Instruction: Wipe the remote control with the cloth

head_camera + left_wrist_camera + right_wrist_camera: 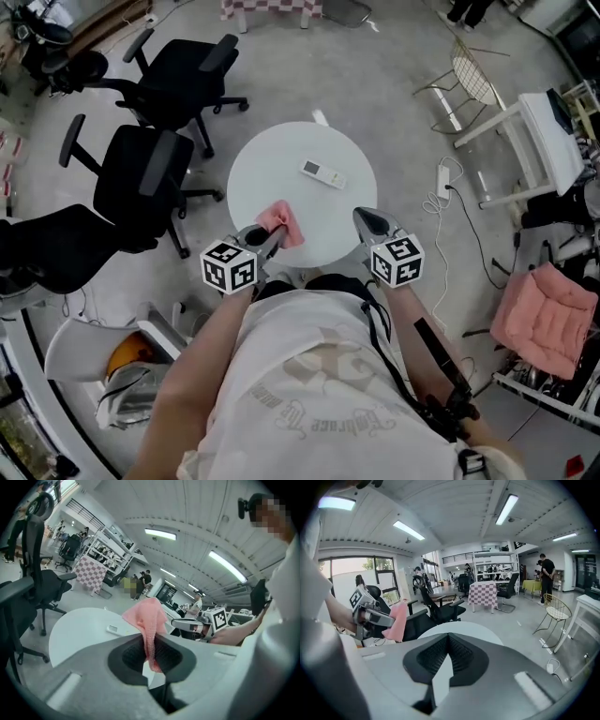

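Observation:
A white remote control (323, 173) lies on the round white table (272, 159), right of its middle; it also shows small in the left gripper view (114, 629). My left gripper (265, 236) hangs over the table's near edge, shut on a pink cloth (281, 223) that droops from its jaws (150, 630). The right gripper view catches that cloth (396, 621) off to the left. My right gripper (367, 220) is raised over the near right edge, shut and empty, its black pads (459, 654) meeting with nothing between them.
Two black office chairs (155, 122) stand left of the table. A white power strip and cable (442, 183) lie on the floor to the right, near a wire chair (473, 80) and a white bench (525, 141). A pink cushion (544, 314) sits at the far right.

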Motion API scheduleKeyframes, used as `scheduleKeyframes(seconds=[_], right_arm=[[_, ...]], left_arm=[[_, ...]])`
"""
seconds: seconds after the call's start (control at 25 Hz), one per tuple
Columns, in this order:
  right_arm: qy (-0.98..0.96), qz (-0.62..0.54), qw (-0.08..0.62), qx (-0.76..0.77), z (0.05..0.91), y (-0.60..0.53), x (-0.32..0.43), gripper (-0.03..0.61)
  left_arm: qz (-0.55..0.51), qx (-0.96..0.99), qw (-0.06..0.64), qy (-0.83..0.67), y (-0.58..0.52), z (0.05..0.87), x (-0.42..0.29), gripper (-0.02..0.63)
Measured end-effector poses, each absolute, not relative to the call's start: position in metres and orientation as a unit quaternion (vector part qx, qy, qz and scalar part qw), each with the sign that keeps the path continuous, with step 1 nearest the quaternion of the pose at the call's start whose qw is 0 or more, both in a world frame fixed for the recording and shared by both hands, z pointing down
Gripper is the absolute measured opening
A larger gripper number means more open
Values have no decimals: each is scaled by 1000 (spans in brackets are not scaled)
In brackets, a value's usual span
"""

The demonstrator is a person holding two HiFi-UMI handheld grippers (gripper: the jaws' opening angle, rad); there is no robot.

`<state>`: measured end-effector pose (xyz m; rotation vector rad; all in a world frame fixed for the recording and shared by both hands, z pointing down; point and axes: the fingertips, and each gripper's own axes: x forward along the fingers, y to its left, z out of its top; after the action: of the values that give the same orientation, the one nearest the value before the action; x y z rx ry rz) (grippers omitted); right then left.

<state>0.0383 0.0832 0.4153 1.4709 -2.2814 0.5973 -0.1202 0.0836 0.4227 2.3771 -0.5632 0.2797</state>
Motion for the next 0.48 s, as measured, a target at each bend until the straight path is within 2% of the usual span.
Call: scheduleKeyframes(seconds=[0.48], right_arm=[[-802, 205, 133, 545, 403, 156, 46, 6]], left_arm=[[120, 932, 302, -159, 131, 407, -94, 20]])
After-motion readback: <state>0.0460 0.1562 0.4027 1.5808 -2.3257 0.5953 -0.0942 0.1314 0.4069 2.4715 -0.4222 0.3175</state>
